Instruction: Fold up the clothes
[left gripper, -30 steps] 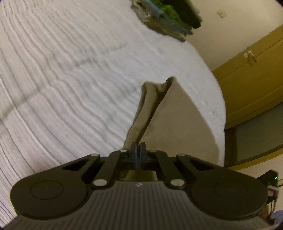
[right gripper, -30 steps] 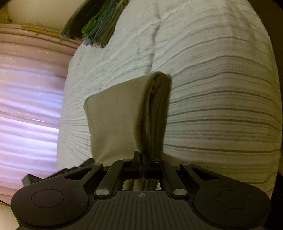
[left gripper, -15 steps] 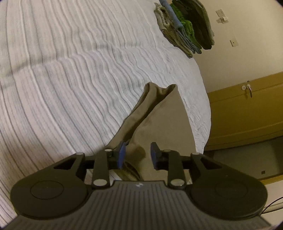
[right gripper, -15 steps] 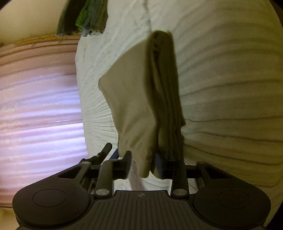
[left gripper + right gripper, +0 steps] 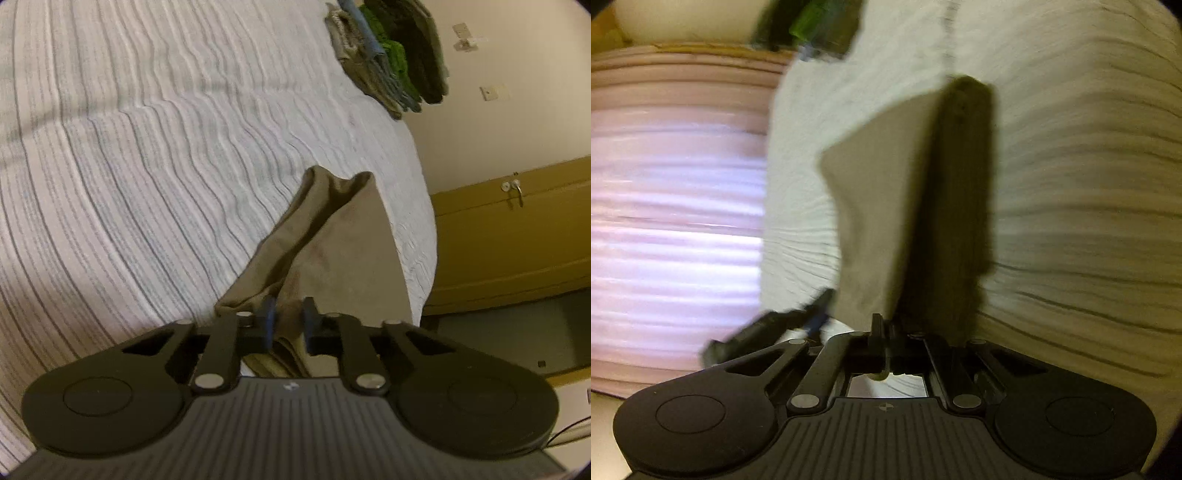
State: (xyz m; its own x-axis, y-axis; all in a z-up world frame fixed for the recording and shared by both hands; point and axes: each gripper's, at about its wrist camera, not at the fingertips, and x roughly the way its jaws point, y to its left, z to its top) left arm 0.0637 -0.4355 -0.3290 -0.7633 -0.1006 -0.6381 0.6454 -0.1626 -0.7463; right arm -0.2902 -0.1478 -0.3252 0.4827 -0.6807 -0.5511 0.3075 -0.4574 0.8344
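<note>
A khaki folded garment lies near the edge of the bed's white striped cover. Its near end runs between the pads of my left gripper. The jaws are closing and the stacked layers fill the narrow gap. In the right wrist view the same garment stands on edge, pale on its left face and dark along the fold. My right gripper is shut on its near edge. The left gripper shows there as a dark blur at the lower left.
A stack of folded clothes in green, blue and dark tones sits at the bed's far corner. Beyond the bed edge stand a mustard cabinet with a key and a pale wall. A pink curtain hangs on the other side.
Both grippers held the garment a second ago, opened around it half a second ago, and have closed on its near end again. The left view has rolled.
</note>
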